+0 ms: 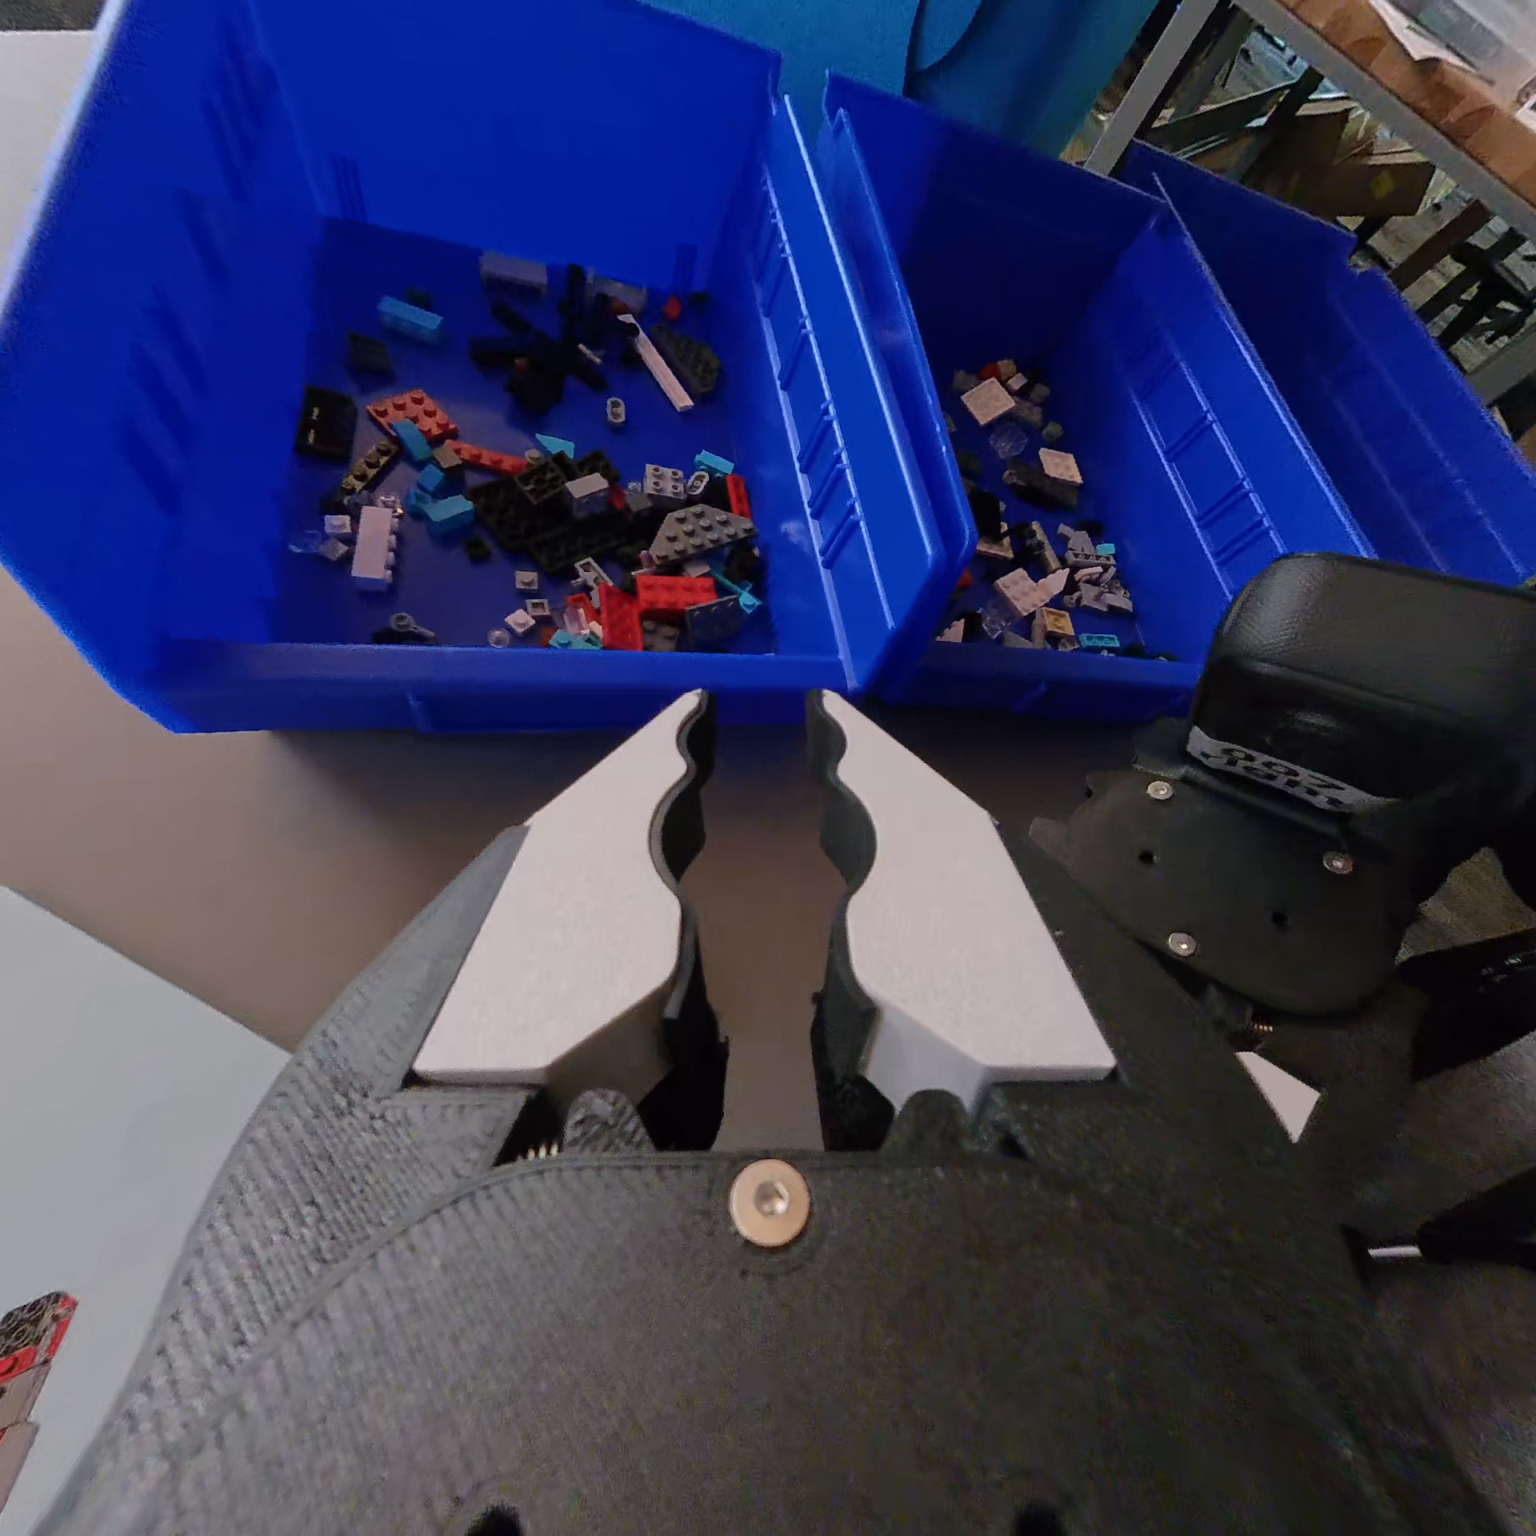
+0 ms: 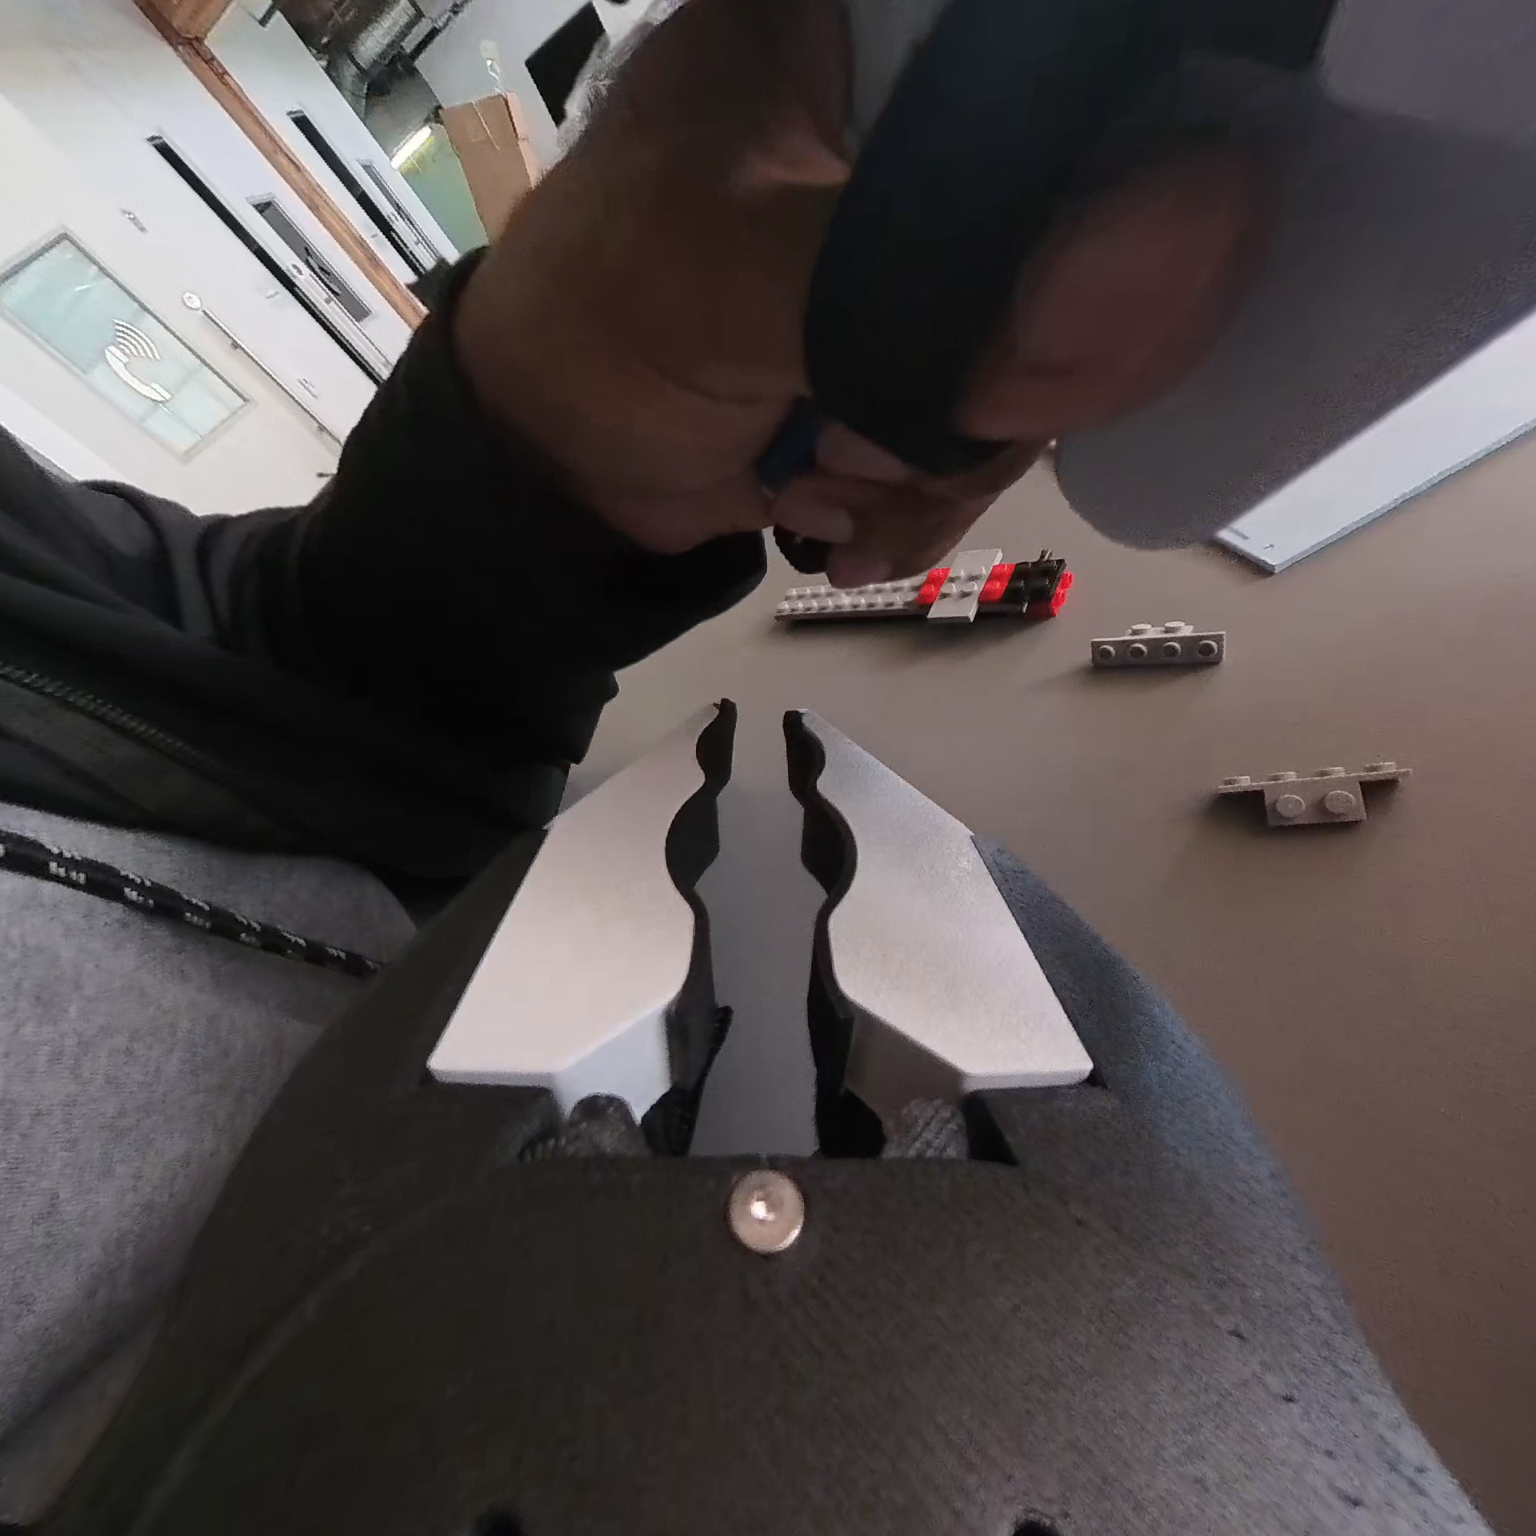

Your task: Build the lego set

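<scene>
My left gripper (image 1: 760,706) is open a narrow gap and empty, its tips just before the front wall of a large blue bin (image 1: 465,686). The bin holds several loose Lego pieces (image 1: 540,490) in black, red, grey and turquoise. A second blue bin (image 1: 1031,686) to its right holds several smaller grey and black pieces (image 1: 1031,515). My right gripper (image 2: 758,715) is slightly open and empty, low over the brown table. Beyond it lies a partly built grey plate with red and black bricks (image 2: 923,594). Two small grey pieces (image 2: 1159,648) (image 2: 1313,794) lie to the right.
A person's hand (image 2: 665,332) in a black sleeve holds the other gripper above the build. The right gripper's black body (image 1: 1330,790) is beside the second bin. A white sheet (image 2: 1413,432) lies on the far table. Part of the build (image 1: 33,1363) shows at the lower left edge. Tip to tip, the grippers are about 15 centimeters apart.
</scene>
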`<action>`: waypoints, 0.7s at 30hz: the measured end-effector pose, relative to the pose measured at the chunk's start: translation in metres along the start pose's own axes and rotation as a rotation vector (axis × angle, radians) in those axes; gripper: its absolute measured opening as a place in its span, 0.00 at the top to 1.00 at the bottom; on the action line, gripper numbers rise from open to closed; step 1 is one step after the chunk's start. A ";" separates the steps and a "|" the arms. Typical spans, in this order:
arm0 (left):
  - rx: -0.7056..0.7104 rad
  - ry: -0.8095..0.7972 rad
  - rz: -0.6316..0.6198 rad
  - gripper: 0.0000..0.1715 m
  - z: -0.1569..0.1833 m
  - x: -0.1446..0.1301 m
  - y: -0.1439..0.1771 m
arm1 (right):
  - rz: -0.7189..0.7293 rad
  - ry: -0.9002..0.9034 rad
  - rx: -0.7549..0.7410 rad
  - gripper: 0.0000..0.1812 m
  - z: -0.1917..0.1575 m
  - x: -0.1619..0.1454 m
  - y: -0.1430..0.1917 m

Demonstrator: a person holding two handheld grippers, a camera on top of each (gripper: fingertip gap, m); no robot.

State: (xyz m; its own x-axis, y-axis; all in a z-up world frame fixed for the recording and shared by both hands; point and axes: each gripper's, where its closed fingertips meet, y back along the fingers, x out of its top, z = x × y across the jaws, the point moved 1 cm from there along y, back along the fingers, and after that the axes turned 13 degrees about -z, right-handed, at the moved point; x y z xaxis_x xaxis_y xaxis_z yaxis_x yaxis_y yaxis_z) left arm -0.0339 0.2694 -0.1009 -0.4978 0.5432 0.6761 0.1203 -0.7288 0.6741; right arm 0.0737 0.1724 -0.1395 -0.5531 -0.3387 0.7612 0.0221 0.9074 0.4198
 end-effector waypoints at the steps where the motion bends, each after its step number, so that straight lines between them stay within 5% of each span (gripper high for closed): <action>1: -0.002 -0.003 -0.004 0.87 0.001 0.000 -0.002 | 0.000 0.000 0.000 0.92 0.000 0.000 0.000; 14: -0.016 -0.022 -0.022 0.87 0.002 0.001 0.000 | -0.020 -0.008 0.006 0.92 0.001 -0.001 -0.004; 21: -0.021 -0.244 -0.065 0.84 0.033 0.060 0.019 | -0.040 -0.012 0.010 0.92 0.001 -0.001 -0.008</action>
State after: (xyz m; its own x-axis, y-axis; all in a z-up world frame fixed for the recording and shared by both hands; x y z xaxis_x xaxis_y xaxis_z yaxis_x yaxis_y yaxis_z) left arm -0.0336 0.3023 -0.0377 -0.2815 0.6720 0.6849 0.0760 -0.6959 0.7141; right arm 0.0731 0.1661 -0.1444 -0.5636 -0.3713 0.7379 -0.0079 0.8957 0.4446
